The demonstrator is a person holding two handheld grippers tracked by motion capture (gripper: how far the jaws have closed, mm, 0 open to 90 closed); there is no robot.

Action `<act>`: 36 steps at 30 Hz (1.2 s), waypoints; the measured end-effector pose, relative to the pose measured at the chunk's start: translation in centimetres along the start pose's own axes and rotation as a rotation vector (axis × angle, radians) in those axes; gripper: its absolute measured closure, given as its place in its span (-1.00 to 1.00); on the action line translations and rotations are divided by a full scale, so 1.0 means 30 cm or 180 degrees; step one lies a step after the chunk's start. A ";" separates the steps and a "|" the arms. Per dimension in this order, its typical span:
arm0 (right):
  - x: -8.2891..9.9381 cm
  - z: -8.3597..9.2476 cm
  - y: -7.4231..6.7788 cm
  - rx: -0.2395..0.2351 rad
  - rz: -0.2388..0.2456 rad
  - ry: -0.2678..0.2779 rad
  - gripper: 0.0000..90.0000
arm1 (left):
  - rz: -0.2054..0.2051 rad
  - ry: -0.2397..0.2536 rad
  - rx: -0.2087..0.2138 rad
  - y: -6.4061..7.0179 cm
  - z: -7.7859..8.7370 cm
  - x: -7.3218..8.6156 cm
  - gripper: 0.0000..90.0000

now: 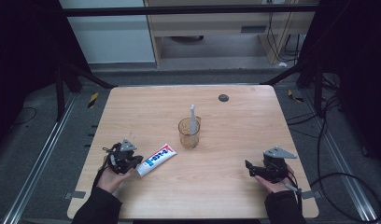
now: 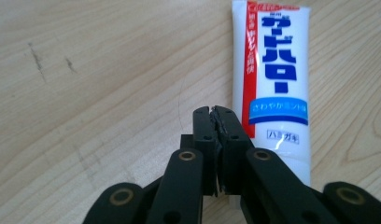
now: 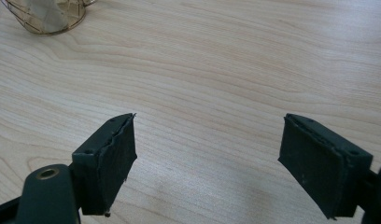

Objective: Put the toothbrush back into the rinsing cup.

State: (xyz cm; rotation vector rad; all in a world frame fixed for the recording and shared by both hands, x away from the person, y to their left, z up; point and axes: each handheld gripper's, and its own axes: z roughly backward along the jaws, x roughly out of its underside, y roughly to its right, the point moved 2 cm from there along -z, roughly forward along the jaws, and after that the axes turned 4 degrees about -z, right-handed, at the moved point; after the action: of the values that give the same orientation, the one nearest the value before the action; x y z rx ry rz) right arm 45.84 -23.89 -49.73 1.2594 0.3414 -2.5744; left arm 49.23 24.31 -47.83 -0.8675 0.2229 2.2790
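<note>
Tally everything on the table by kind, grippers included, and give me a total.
Toothpaste tube: 1
Amber cup: 1
Toothbrush, standing in the cup: 1
Dark round spot near the table's far edge: 1
Grippers: 2, left gripper shut, right gripper open
Total: 6

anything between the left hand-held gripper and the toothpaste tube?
Nothing visible. The left hand-held gripper sits right beside the toothpaste tube, jaws shut and empty, with bare table around them. The cup stands farther off.

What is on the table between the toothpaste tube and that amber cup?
Nothing: in the high view, bare wood separates the toothpaste tube from the amber cup, which holds a toothbrush.
</note>
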 end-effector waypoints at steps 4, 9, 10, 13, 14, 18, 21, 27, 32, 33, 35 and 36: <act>-0.001 -0.001 0.001 0.0007 -0.0002 0.0000 -0.59 | -0.0016 0.0104 0.0010 0.000 0.026 -0.023 0.85; -0.004 0.000 0.003 0.0001 0.0008 0.0005 -0.59 | -0.0041 0.0160 0.0039 0.008 0.051 -0.045 0.71; -0.004 0.000 0.003 0.0002 0.0006 0.0006 -0.59 | -0.0039 0.0150 0.0045 0.009 0.052 -0.048 0.68; -0.005 0.001 0.004 0.0005 -0.0001 -0.0002 -0.59 | -0.0054 0.0152 0.0039 0.009 0.052 -0.058 0.60; -0.006 0.001 0.004 0.0007 -0.0001 0.0000 -0.59 | -0.0058 0.0156 0.0044 0.010 0.051 -0.062 0.55; -0.010 0.003 0.005 0.0021 -0.0011 0.0017 -0.59 | -0.0122 0.0143 0.0080 0.020 0.047 -0.084 0.48; -0.012 0.004 0.005 0.0026 -0.0013 0.0022 -0.59 | -0.0170 0.0118 0.0068 0.028 0.044 -0.098 0.40; -0.017 0.003 0.005 0.0024 -0.0007 0.0022 -0.59 | -0.0249 0.0021 0.0110 0.044 0.026 -0.128 0.22; -0.021 0.004 0.003 0.0013 -0.0023 0.0011 -0.59 | -0.0259 -0.0018 0.0126 0.051 0.017 -0.147 0.12; -0.021 0.004 0.003 0.0013 -0.0023 0.0011 -0.59 | -0.0274 -0.0032 0.0124 0.052 0.015 -0.151 0.12; -0.023 0.005 0.005 0.0017 -0.0007 0.0025 -0.59 | -0.0287 -0.0052 0.0127 0.056 0.010 -0.159 0.08; -0.023 0.005 0.005 0.0017 -0.0007 0.0025 -0.59 | -0.0294 -0.0046 0.0141 0.058 0.007 -0.163 0.08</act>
State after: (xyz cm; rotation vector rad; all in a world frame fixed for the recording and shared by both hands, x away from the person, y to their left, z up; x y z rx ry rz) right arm 46.19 -23.98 -49.11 1.2722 0.3379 -2.5746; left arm 50.65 20.46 -44.67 -0.8214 0.2216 2.1861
